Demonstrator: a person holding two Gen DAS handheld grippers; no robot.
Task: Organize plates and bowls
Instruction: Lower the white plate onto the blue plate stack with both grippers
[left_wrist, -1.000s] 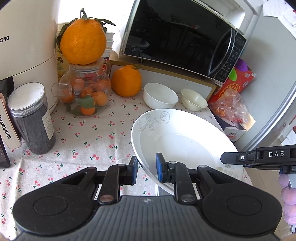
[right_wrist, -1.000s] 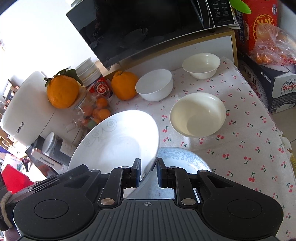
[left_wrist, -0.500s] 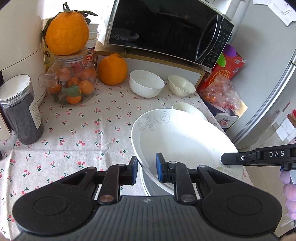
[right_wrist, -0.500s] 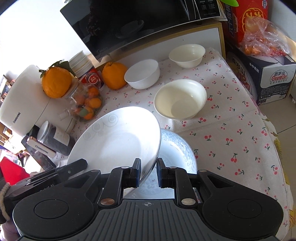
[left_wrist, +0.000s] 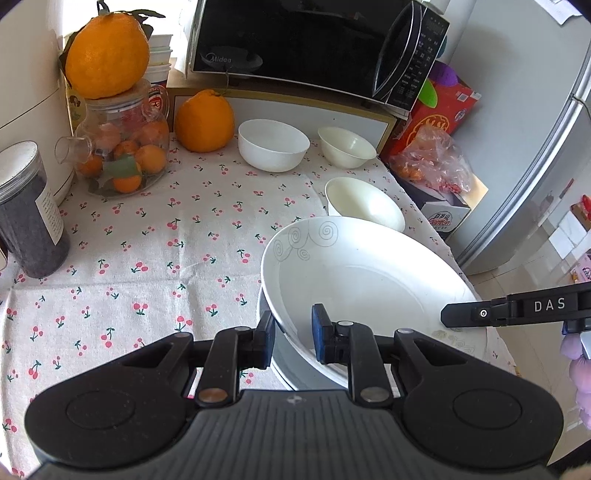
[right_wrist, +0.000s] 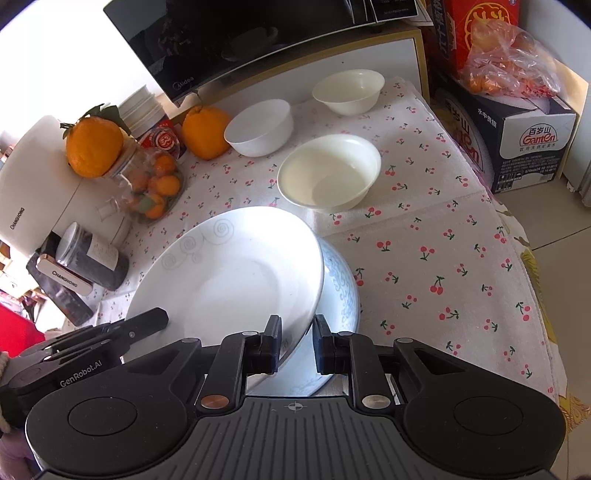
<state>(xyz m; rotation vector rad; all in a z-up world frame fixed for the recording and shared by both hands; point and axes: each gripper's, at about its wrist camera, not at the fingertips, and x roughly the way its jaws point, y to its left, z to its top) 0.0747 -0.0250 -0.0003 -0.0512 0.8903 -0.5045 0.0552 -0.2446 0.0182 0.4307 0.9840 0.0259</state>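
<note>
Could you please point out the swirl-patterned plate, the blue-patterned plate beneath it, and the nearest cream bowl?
swirl-patterned plate (right_wrist: 236, 280): right wrist view, its inner well.
blue-patterned plate (right_wrist: 341, 291): right wrist view, exposed right rim.
cream bowl (right_wrist: 328, 173): right wrist view, inside wall.

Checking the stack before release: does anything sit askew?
Yes. The white plate, gripped by both grippers, tilts and overhangs the patterned plate toward the left, not nested flat.
</note>
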